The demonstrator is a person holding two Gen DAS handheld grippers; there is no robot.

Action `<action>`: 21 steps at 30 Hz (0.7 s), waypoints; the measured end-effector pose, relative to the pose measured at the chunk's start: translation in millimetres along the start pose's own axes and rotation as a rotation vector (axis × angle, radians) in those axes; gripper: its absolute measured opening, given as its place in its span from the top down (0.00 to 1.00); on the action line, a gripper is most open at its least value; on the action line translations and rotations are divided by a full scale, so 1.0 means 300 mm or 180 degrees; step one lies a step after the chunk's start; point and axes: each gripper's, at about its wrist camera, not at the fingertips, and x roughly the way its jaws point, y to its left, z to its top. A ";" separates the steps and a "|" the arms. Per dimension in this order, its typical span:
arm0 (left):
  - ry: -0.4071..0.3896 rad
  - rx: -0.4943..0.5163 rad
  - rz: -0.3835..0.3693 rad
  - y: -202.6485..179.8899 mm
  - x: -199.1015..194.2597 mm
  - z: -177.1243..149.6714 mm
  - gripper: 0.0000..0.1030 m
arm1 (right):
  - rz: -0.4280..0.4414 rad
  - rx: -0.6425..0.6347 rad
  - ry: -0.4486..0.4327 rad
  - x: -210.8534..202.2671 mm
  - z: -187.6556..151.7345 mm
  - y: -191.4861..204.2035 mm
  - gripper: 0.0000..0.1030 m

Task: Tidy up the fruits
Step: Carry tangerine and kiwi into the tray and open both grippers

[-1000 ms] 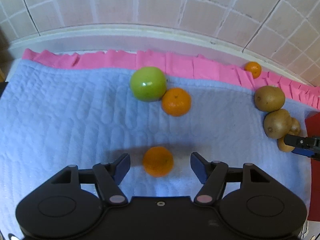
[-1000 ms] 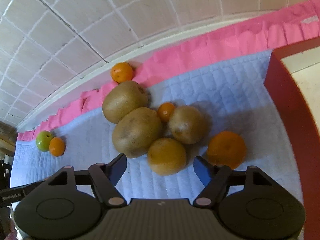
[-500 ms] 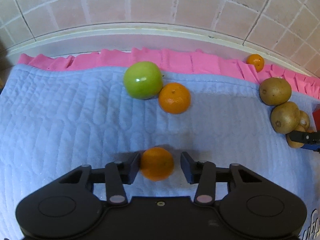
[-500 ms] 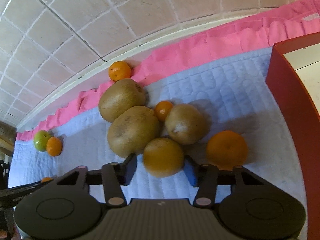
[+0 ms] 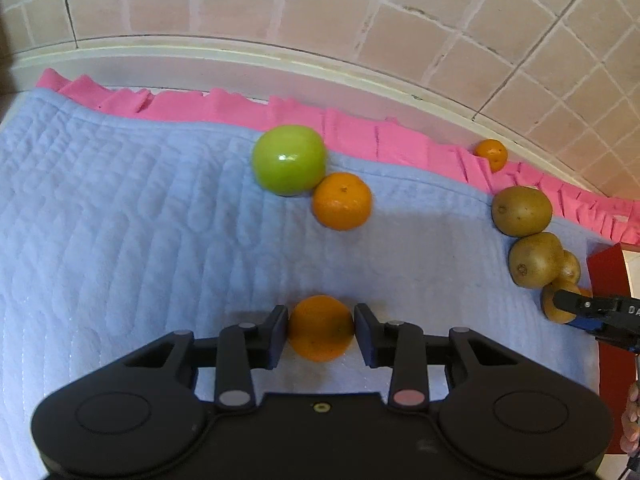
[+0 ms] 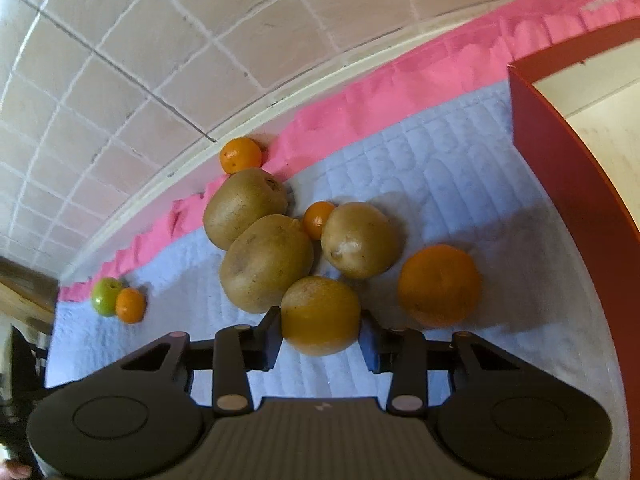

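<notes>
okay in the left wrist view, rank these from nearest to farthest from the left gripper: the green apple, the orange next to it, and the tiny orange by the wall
From the left gripper:
1. Orange, just ahead, touching the apple's right side.
2. Green apple, behind it, slightly left, at the pink edge.
3. Tiny orange, far right, against the wall ledge.

the left tool (image 5: 320, 330) sits low with both fingers pressed against the sides of an orange (image 5: 321, 328). the right tool (image 6: 320, 330) is likewise closed, its fingers clamped on a yellowish-brown fruit (image 6: 320, 315); its tip also shows at the left view's right edge.
</notes>
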 end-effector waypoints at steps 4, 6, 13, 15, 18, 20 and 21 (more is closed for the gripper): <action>-0.0033 0.0008 -0.0031 -0.018 -0.013 0.002 0.59 | 0.0085 0.0042 -0.0049 -0.042 -0.003 0.002 0.59; -0.0065 0.0038 -0.0023 -0.038 -0.022 0.008 0.59 | 0.0102 0.0048 -0.0086 -0.066 -0.001 0.004 0.59; -0.0194 0.0232 0.0014 -0.111 -0.067 0.038 0.59 | 0.0197 0.0059 -0.0233 -0.154 0.018 -0.002 0.59; -0.0228 0.0288 -0.0013 -0.137 -0.079 0.050 0.59 | 0.0233 0.0055 -0.0291 -0.187 0.027 -0.003 0.59; -0.0276 0.0373 -0.0051 -0.183 -0.096 0.067 0.59 | 0.0278 0.0051 -0.0387 -0.240 0.041 -0.008 0.59; -0.0294 0.0408 -0.0108 -0.219 -0.104 0.081 0.59 | 0.0303 0.0064 -0.0453 -0.278 0.048 -0.018 0.59; -0.0302 0.0420 -0.0148 -0.239 -0.108 0.092 0.59 | 0.0319 0.0075 -0.0492 -0.300 0.052 -0.026 0.59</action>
